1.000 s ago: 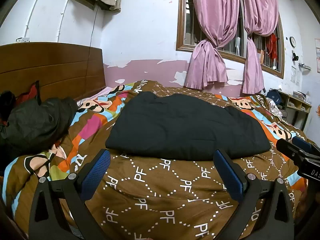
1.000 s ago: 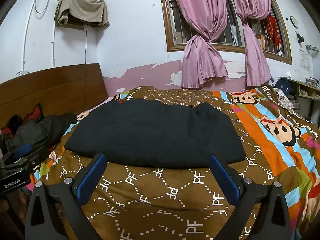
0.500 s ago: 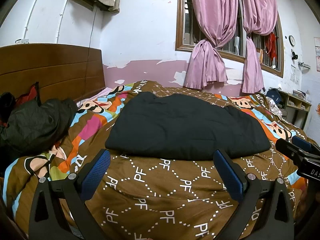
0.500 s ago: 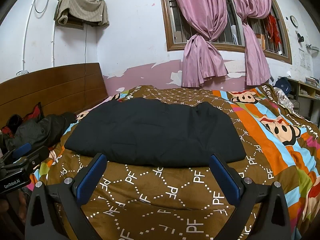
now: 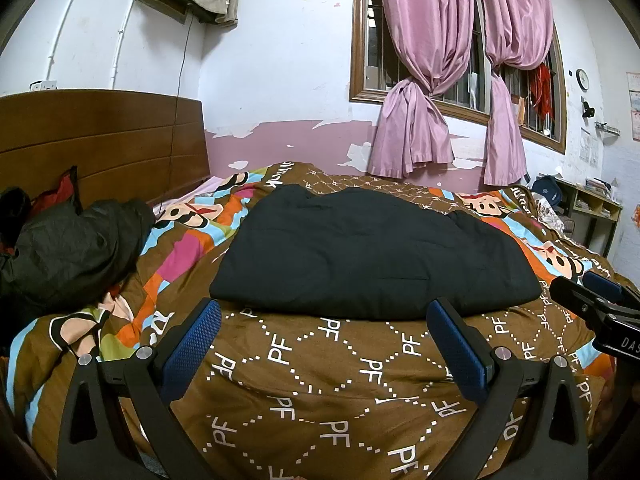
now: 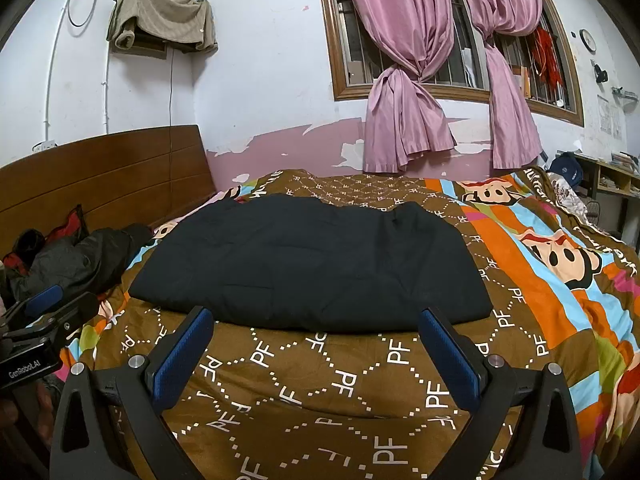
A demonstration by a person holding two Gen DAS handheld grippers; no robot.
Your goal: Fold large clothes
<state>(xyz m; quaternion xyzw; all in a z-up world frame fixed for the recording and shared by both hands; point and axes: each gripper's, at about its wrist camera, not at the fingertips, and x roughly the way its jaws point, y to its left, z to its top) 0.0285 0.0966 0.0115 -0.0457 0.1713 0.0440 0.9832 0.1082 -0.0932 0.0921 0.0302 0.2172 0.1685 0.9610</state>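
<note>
Nearest the cameras, both tools hang above the near edge of the bed, side by side and pointing toward the window wall. The left gripper (image 5: 324, 344) has its blue-padded fingers spread wide with nothing between them, and the right gripper (image 6: 316, 352) is the same: released, empty, not touching cloth. Each shows at the margin of the other's view, so they sit near one another.

Under them lies the quilt (image 5: 320, 380), brown with a white dotted diamond print near the front edge and bright cartoon stripes toward both sides. Just past the fingertips, around the middle of the bed, rests the black garment (image 6: 308, 264). It lies flat as a broad, thick, roughly rectangular slab, its near edge a rounded, doubled-over fold running parallel to the front edge of the bed. The far edge is less even, with a small dip in it.

Judging from that shape, at least one fold appears done: no sleeves or loose tails show. What may remain is folding it again to a smaller packet, or it may be finished and due to be set aside; the pictures cannot settle which.

Toward the left edge, near the wooden headboard (image 5: 100, 140), a second dark jacket (image 5: 68, 248) lies crumpled and unfolded, likely still to do. Beyond the bed hang pink curtains (image 6: 404, 120).
</note>
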